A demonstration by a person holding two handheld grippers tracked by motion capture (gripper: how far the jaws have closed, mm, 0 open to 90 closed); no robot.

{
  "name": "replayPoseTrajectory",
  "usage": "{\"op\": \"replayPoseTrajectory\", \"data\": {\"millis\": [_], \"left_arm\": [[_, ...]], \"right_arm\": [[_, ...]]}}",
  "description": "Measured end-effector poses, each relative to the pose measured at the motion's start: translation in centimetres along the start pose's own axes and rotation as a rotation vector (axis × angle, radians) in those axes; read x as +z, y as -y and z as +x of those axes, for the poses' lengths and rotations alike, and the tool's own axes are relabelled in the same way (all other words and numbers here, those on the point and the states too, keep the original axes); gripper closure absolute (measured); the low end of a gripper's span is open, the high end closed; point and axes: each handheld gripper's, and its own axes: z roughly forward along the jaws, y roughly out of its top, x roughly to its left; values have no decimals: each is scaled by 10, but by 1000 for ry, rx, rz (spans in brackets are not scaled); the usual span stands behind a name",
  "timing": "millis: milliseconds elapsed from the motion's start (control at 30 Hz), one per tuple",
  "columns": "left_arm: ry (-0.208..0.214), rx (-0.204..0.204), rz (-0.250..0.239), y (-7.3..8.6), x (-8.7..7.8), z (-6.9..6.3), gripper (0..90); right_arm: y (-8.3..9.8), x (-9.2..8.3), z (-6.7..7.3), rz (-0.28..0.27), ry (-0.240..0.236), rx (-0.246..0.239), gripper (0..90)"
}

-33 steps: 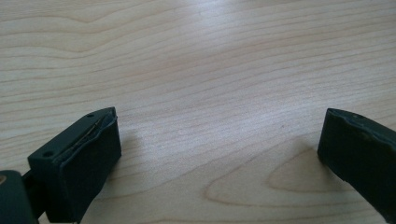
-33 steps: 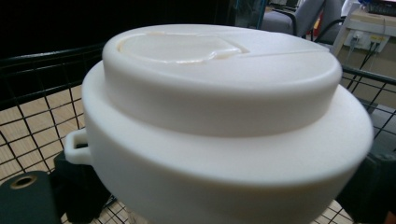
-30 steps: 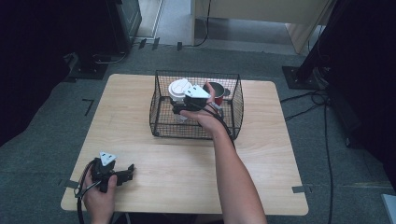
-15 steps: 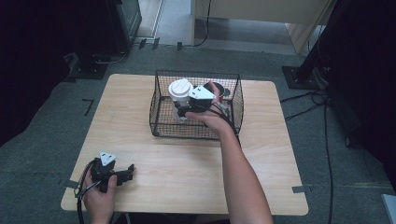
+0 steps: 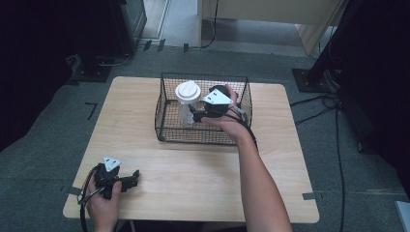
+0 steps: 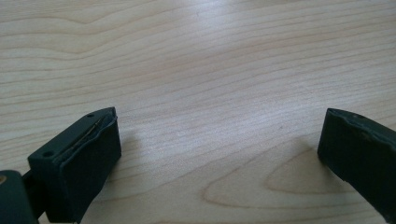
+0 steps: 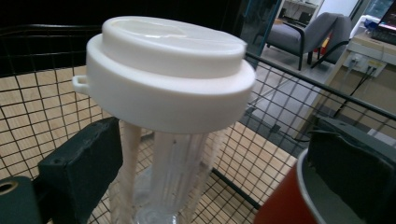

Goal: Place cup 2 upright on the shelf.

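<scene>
A white lid (image 7: 168, 70) is seen on a clear, ribbed cup (image 7: 163, 182) between the black jaws of the right tool (image 5: 195, 114). Beside it, a red cup (image 7: 280, 205) is shown; the basket (image 5: 167, 130) is black wire, the tabletop (image 6: 210, 70) pale wood grain.

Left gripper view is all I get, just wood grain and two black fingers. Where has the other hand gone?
Observer: The right gripper is inside a wire basket on the far half of the table.
Operator: Is anything in that basket?
Observer: A white-lidded cup with clear sides stands upright in it, between the right gripper's fingers.
Operator: So it's squeezing the cup?
Observer: No. Those fingers have just been opening, and there is a wide gap between the cup and one of them.
</scene>
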Motion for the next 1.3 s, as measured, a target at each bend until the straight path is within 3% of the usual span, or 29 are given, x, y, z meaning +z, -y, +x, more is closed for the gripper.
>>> {"op": "replayPoseTrajectory", "data": {"millis": [233,667,933,1300], "left_arm": [[0,0,0,0,0,0,0],[0,1,0,0,0,0,0],[0,1,0,0,0,0,0],[0,-2,-2,0,0,0,0]], "right_arm": [[-1,-10,-10,-4,32,4,59],[-11,-26,-24,-55,115,84,74],[-24,-36,-26,-77,178,154,75],[-28,-55,-24,-48,225,163,76]]}}
